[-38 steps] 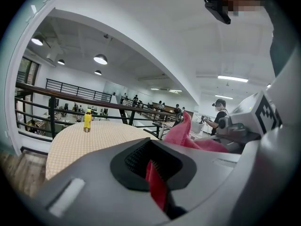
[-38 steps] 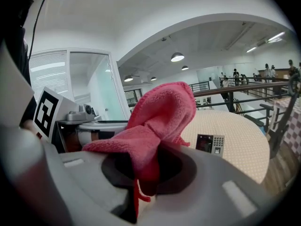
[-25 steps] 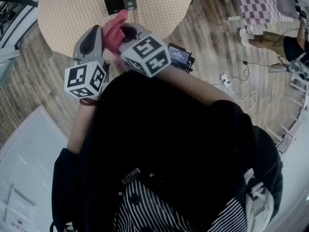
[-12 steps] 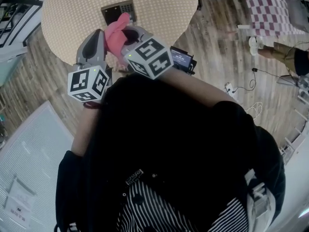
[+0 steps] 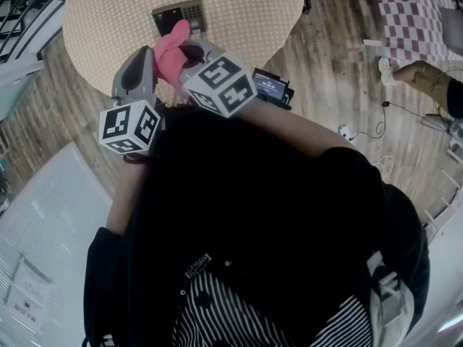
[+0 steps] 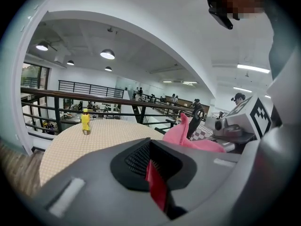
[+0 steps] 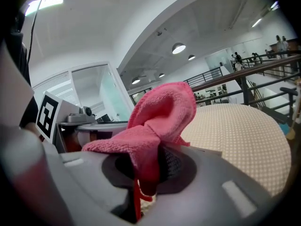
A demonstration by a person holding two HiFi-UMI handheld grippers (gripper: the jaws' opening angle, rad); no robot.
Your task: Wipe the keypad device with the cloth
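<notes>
Left gripper (image 6: pixel 153 173): jaws nearly together, a thin red strip of cloth in the gap. Right gripper (image 7: pixel 141 173): clamped on the pink cloth (image 7: pixel 160 117), which bunches up above the jaws.

In the head view both grippers sit left of centre, left gripper (image 5: pixel 147 53) and right gripper (image 5: pixel 182 48) tip to tip, with the cloth (image 5: pixel 170 53) standing up between them.

Change over the last second: small. The grip is the same on both sides. The cloth tip was clear below the keypad device (image 5: pixel 179 16) and now overlaps its lower edge, upper left of frame. Could be camera shift as much as gripper travel.

My read: still on the approach, wipe not started. Both gripper views look level across the round table (image 5: pixel 239 13), so the cloth is probably held above the device rather than pressed on it. Contact can't be confirmed.

A black device with a lit screen (image 5: pixel 269 87) sits right of the grippers, off the table edge.

Containers: only a small yellow bottle (image 6: pixel 85 121), far side of the table, left in the left gripper view. Contents can't be told.
</notes>
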